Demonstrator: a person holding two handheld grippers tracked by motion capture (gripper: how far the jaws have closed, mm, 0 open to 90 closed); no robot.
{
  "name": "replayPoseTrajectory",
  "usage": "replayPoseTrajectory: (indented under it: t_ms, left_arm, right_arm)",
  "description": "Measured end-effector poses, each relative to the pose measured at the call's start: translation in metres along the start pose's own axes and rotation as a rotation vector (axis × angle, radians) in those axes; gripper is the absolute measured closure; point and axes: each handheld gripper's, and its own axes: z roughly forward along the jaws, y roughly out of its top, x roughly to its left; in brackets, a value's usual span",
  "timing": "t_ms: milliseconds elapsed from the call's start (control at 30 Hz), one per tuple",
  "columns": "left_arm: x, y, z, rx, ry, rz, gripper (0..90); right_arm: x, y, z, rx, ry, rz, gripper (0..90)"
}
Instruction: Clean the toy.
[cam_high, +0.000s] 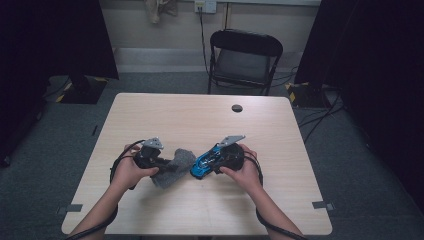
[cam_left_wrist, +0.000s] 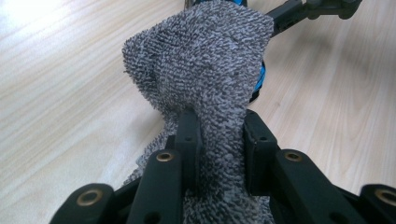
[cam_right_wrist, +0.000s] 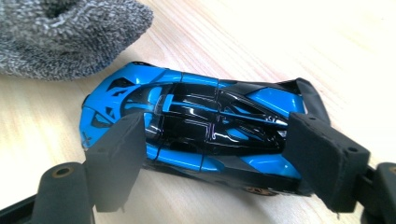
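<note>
Toy car (cam_right_wrist: 196, 128), blue and black, sits on the tabletop (cam_high: 200, 115) clamped lengthwise in the right tool (cam_right_wrist: 210, 154). Left tool (cam_left_wrist: 219, 135) pinches a grey cloth (cam_left_wrist: 205, 70) just beside it (2 grips). Hard wiping could twist the car loose.

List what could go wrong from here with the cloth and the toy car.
The right gripper spans the car end to end, one jaw by the thin rear wing; it may slip or pivot loose. The left gripper pinches only a bunched fold of the cloth, so wiping may pull the cloth free or nudge the car.
</note>
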Motion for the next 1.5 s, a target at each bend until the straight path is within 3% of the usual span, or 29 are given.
replayPoseTrajectory:
  t_ms: [133,400,700,1133,1300,1500]
  left_arm:
    - [-0.004,0.006,0.000,-0.012,-0.012,0.009,72.0]
    - [-0.023,0.023,0.011,-0.030,-0.058,0.039,71.9]
    - [-0.051,0.044,0.037,-0.027,-0.119,0.088,71.9]
    - [-0.087,0.064,0.077,-0.017,-0.195,0.105,71.9]
    - [-0.095,0.072,0.096,0.006,-0.192,0.110,71.8]
    - [-0.108,0.079,0.118,0.063,-0.163,0.158,71.5]
  right_arm:
    - [-0.003,-0.001,-0.012,-0.007,-0.004,-0.012,20.6]
    - [-0.020,-0.026,-0.034,0.006,-0.019,0.003,20.4]
    - [-0.036,-0.057,-0.052,0.015,-0.046,0.044,20.8]
    - [-0.056,-0.087,-0.076,0.001,-0.083,0.110,22.1]
    - [-0.060,-0.094,-0.079,0.003,-0.086,0.128,22.0]
    - [-0.063,-0.100,-0.081,0.005,-0.096,0.132,22.2]
